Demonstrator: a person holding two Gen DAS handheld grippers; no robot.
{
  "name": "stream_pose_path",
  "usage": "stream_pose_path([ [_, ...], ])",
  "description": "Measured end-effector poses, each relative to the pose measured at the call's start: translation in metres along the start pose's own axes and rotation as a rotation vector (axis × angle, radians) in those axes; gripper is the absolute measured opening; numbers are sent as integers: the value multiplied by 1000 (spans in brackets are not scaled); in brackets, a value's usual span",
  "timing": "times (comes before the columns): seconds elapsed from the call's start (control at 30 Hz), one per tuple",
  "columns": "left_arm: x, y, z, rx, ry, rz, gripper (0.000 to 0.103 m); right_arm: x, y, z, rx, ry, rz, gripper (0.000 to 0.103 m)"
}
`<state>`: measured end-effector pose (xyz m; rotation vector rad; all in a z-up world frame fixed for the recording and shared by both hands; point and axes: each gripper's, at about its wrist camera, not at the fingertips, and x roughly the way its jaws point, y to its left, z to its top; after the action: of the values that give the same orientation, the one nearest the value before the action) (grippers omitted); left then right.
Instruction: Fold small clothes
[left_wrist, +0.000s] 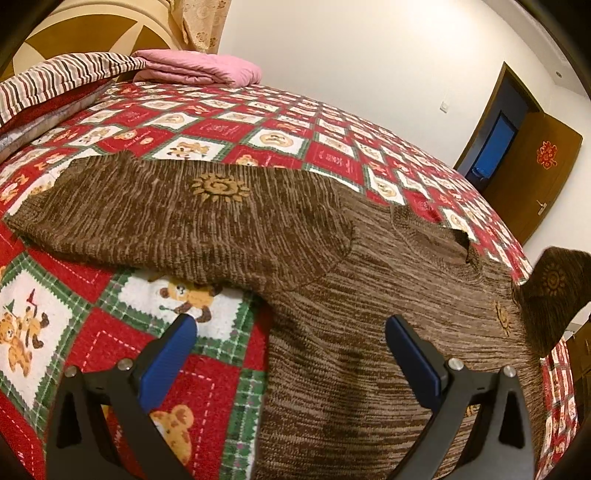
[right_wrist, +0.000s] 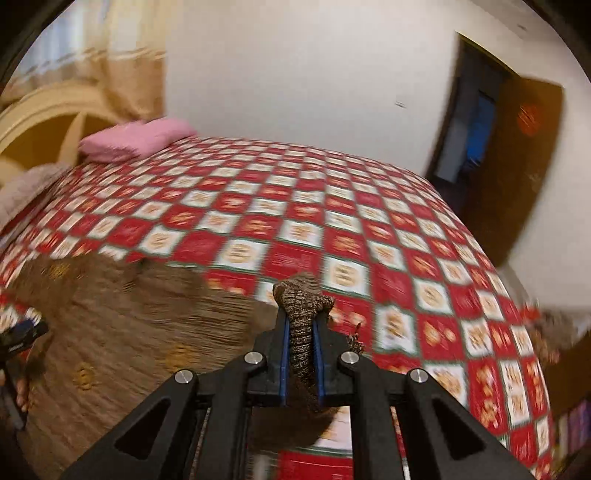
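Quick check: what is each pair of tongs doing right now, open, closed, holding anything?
Left tongs: open, holding nothing, hovering over the brown sweater.
Right tongs: closed on a bunched piece of the sweater.

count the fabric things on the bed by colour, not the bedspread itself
brown: 1, the knit sweater
pink: 1, the folded blanket
striped: 1, the quilt
total: 3
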<state>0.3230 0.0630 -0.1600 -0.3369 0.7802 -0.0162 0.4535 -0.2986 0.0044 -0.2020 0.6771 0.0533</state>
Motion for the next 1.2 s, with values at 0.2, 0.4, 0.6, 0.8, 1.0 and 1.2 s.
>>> stream_pose_path([
  [0.2, 0, 1, 0, -3, -1, -6, 103, 41, 96, -6, -26, 59, 227, 20],
  [0.4, 0, 2, -1, -3, 4, -5, 103, 86, 142, -62, 82, 215, 499, 70],
  [0.6, 4, -8, 1, 36, 35, 47, 103, 46, 70, -112, 163, 95, 442, 71],
  [0.8, -23, -59, 11, 178, 51, 94, 103, 42, -29, -155, 358, 6, 176, 71],
  [1.0, -22, -159, 2, 393, 70, 32, 103, 54, -81, -195, 687, -46, 297, 76],
  [1.2, 36, -231, -34, 554, 142, 66, 103, 58, -80, -195, 703, -36, 315, 79],
])
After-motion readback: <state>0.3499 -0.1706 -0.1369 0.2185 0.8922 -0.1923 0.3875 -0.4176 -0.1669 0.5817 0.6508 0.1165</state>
